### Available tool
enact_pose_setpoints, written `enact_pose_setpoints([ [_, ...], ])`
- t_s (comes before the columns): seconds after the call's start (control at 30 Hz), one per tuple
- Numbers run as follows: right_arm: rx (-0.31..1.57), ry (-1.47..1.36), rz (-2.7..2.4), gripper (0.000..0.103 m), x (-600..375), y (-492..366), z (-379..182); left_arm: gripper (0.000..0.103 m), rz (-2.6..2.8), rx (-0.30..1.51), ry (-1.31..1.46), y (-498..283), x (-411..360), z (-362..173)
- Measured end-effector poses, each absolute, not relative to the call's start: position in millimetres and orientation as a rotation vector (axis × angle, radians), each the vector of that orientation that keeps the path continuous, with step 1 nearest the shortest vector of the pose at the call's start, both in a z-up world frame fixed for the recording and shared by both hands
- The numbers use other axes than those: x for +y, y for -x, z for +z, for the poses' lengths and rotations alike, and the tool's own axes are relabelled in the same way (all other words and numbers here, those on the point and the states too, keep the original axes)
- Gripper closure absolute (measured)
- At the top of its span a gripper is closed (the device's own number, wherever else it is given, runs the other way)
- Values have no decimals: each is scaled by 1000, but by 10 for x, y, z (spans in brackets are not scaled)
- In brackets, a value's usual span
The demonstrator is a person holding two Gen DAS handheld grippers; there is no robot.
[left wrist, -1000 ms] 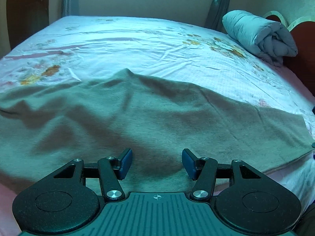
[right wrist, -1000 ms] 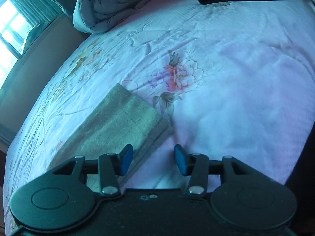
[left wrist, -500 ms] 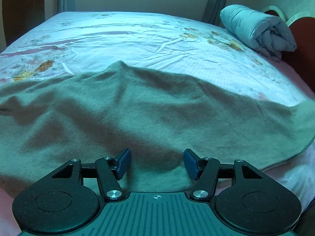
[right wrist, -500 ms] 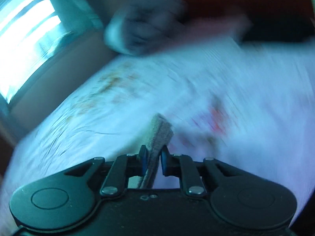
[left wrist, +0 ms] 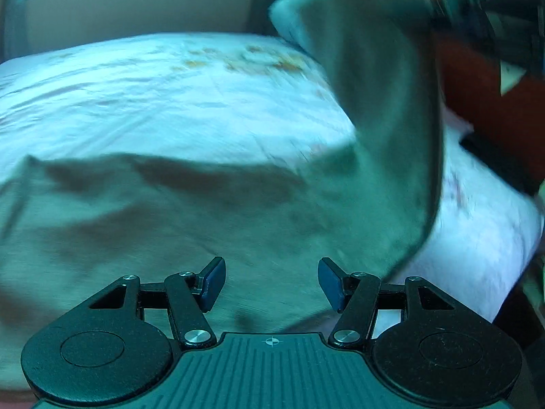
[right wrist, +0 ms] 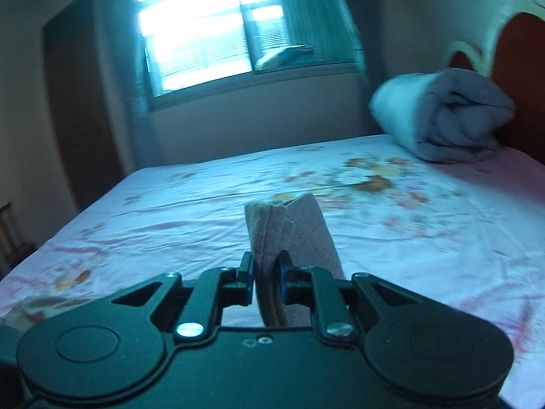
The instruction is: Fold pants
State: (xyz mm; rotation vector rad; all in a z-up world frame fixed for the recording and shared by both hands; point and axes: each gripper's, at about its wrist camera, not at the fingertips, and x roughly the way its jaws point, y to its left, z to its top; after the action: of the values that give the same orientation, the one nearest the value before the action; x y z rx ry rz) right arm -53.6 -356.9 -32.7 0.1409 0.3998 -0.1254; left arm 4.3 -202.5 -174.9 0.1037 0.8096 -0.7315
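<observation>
My right gripper point(right wrist: 266, 279) is clamped on the pants point(left wrist: 170, 238) hem, lifted at the right, while my left gripper point(left wrist: 271, 281) hovers apart over the cloth spread leftward across the bed point(left wrist: 170, 95).

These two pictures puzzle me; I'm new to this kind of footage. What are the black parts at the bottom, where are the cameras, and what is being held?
No robot here: a person holds a two-fingered tool in each hand, with a camera on each looking forward along its fingers. The left tool is open and holds nothing; it hangs over greyish pants spread on a floral bedsheet. The right tool is shut on one end of the pants, lifted above the bed. In the left view that lifted part rises at the right. A rolled grey duvet lies by the headboard, below a window.
</observation>
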Motion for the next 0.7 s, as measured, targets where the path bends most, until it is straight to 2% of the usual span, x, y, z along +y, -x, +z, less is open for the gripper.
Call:
enact_pose_setpoints([
  [0.07, 404, -130, -73, 98, -3435, 485, -307, 43, -729, 858, -183, -17, -2211, -1903],
  [0.13, 415, -124, -19, 98, -3277, 438, -300, 43, -725, 824, -253, 52, -2293, -1957],
  [0.23, 438, -113, 67, 98, -3024, 418, -297, 43, -706, 817, -170, 32, -2101, -1842],
  [0.43, 498, -116, 182, 98, -2641, 295, -444, 43, -497, 794, -64, -127, -977, -1635],
  [0.6, 559, -104, 186, 98, -2282, 128, -838, 43, -279, 816, 33, -228, 6, -1618],
  [0.7, 604, -1, 172, 98, -1941, 72, -1157, 43, -202, 817, 89, -221, 414, -1602],
])
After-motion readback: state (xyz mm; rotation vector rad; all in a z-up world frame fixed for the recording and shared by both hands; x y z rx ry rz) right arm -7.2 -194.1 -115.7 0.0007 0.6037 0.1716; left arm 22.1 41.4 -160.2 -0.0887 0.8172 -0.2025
